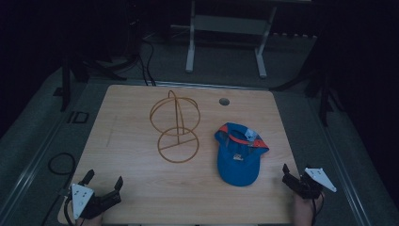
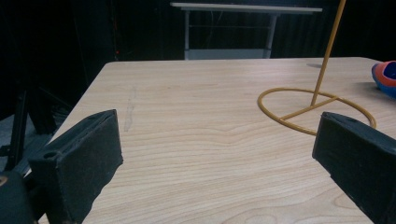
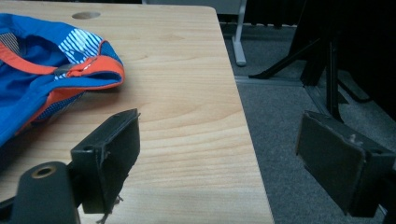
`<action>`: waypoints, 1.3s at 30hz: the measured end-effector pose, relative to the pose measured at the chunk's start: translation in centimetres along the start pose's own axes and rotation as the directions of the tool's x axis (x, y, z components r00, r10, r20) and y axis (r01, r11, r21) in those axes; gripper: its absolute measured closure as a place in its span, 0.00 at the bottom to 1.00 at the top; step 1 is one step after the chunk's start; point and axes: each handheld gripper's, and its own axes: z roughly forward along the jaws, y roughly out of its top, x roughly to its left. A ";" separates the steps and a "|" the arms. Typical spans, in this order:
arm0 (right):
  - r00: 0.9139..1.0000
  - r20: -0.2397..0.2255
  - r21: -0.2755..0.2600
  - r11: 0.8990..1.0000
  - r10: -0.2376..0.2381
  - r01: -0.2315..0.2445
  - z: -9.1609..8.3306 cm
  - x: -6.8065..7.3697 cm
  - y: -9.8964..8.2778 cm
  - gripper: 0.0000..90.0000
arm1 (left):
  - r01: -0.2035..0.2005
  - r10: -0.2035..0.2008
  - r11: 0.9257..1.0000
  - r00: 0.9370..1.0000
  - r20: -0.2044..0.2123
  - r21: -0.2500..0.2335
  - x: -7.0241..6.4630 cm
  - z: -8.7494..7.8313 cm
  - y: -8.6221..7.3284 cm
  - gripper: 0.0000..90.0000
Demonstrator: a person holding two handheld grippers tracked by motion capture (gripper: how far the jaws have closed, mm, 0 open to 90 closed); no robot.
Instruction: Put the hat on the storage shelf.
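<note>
1. High view: the wooden counter (image 1: 141, 197) spans the middle of the frame, its cable hole (image 1: 224, 101) near the far edge – dark carpet lies all around it.
2. Next in size, the yellow wire stand (image 1: 176, 127) stands upright near the counter's middle, a round base ring on the wood with hoops rising from it; in the left gripper view its base ring (image 2: 299, 109) lies ahead and to the right.
3. A blue cap with orange trim (image 1: 238, 155) lies just right of the stand, apart from it, opening upward. In the right gripper view the cap (image 3: 42, 79) sits ahead to the left, near but not touching the jaws.
4. At the near left corner the left tongs (image 1: 102, 180) rest low over the counter, jaws spread wide with nothing between them – bare wood shows in the gap.
5. At the near right edge the right tongs (image 1: 285, 172) are likewise released and empty, one jaw over the counter, the other over the carpet.
</note>
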 end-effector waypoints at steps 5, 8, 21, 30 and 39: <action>1.000 -0.007 0.007 1.000 0.018 -0.018 0.0 -0.2 0.0 0.15 | 0.010 -0.010 1.000 1.000 -0.001 -0.006 -0.1 -0.1 0.1 0.02; 1.000 -0.009 0.016 1.000 0.015 -0.015 0.0 -0.2 0.1 0.15 | 0.013 -0.013 1.000 1.000 0.000 -0.007 -0.1 -0.1 0.1 0.02; 0.995 -0.086 0.029 0.998 -0.056 0.058 -0.5 1.0 4.2 0.16 | 0.062 -0.062 0.997 0.998 0.003 0.045 -0.6 0.0 0.4 0.06; 0.958 -0.272 0.063 0.991 -0.096 0.118 0.8 2.3 7.5 0.15 | 0.075 -0.091 0.983 0.992 0.091 0.165 -1.2 0.2 0.8 0.05; 0.917 -0.386 0.082 0.987 -0.099 0.141 2.9 4.1 9.6 0.12 | 0.007 -0.029 0.985 0.992 0.127 0.172 -2.3 -0.1 1.2 0.03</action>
